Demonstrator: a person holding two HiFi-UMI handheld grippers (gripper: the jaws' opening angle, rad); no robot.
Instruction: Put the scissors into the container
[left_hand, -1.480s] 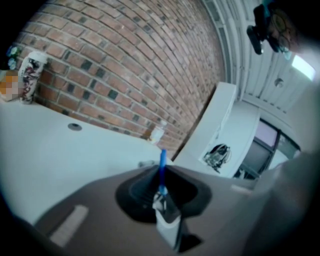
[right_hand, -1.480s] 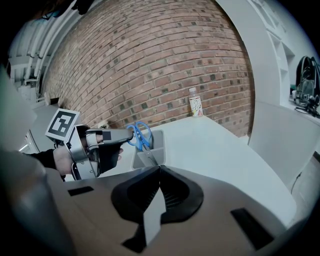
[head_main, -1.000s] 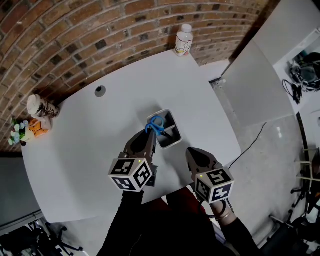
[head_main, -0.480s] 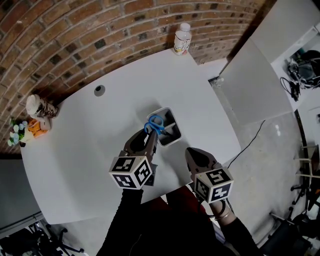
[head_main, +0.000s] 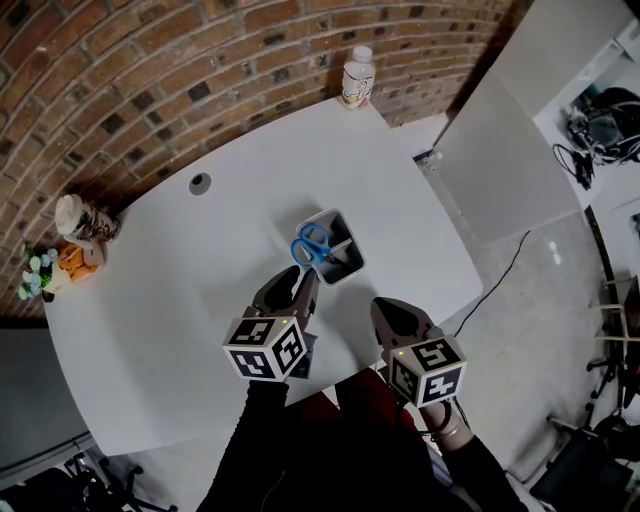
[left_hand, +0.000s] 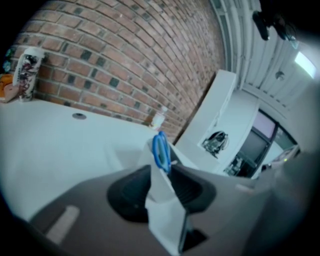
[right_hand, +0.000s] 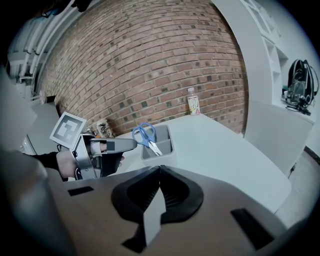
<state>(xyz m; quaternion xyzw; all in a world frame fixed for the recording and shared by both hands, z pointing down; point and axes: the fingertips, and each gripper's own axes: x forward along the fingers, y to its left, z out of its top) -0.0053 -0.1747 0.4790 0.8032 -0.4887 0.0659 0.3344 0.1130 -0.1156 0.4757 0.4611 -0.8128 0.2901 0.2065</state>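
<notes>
Scissors: in container on desk, blue handles above rim.
Left hand-held gripper: jaws just opened wide, gripping nothing.
Right hand-held gripper: closed, empty.
Advice: withdraw straight back, clear of handles.

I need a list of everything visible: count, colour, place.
rounded table: 1, white, under everything
compartmented plastic container: 1, grey-white, table centre
blue-handled scissors: 1, blue, inside container
capped plastic bottle: 1, pale, far edge
printed paper cup: 1, white-brown, left end
small orange object: 1, orange, beside cup
brick wall: 1, red-brown, behind table
left hand-held gripper: 1, grey, before container, jaws just been opening, nothing between
right hand-held gripper: 1, grey, near edge, jaws together
</notes>
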